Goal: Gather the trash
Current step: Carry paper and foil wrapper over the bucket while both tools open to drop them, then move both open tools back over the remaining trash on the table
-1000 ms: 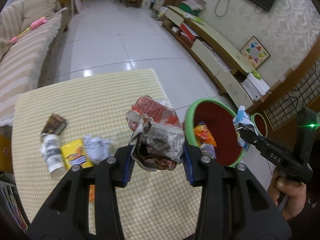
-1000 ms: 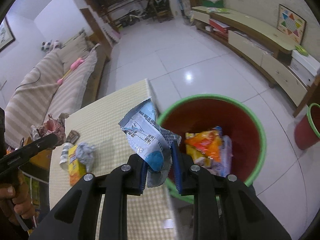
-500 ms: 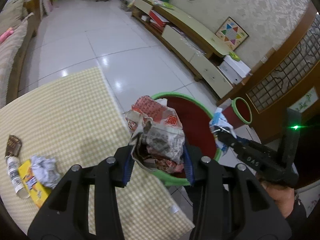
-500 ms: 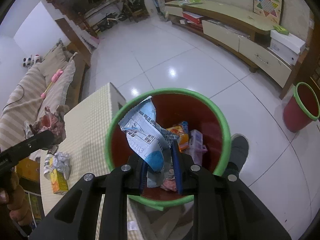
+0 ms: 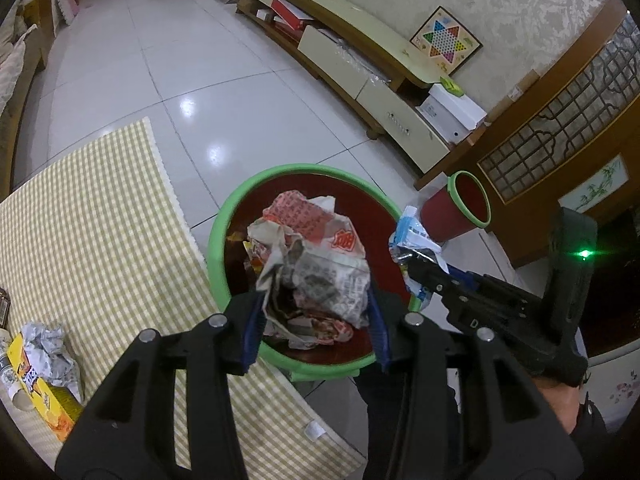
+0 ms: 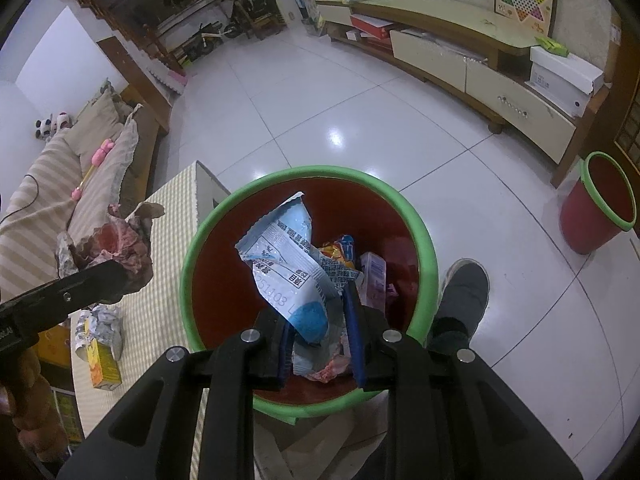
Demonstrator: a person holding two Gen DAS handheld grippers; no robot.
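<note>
a living room with glossy white floor tiles [image 6: 304,92] is spreading out behind everything, with a long low cabinet [image 5: 360,64] running along the patterned wall and a striped sofa [image 6: 48,184] sitting off to the side. the counter [image 5: 92,216], covered in a yellow checked cloth, is standing just beside a red bin with a green rim [image 6: 430,256], and a second, smaller red bin [image 6: 592,216] is standing well apart near the wooden screen.

the left gripper [image 5: 316,320] is hovering over the near bin, its blue-padded fingers [image 5: 252,332] pinching a crumpled red-and-white wrapper [image 5: 316,272] between them, above the bin's opening. the right gripper [image 6: 318,340] is likewise hanging over the same bin, its fingers [image 6: 354,332] pressing on a light blue printed packet [image 6: 288,268] that is sticking up and tilting to the left. below it, inside the bin, an orange snack bag [image 6: 340,248] and a pale purple carton [image 6: 372,276] are lying on the bottom.

on the counter, a yellow box [image 5: 36,392] is lying with a ball of crumpled white paper [image 5: 48,348] resting on it, and a small white bottle [image 5: 8,376] is lying just beside the box at the frame's edge. a dark shoe [image 6: 464,292] is showing on the floor, touching the bin's outer wall.
</note>
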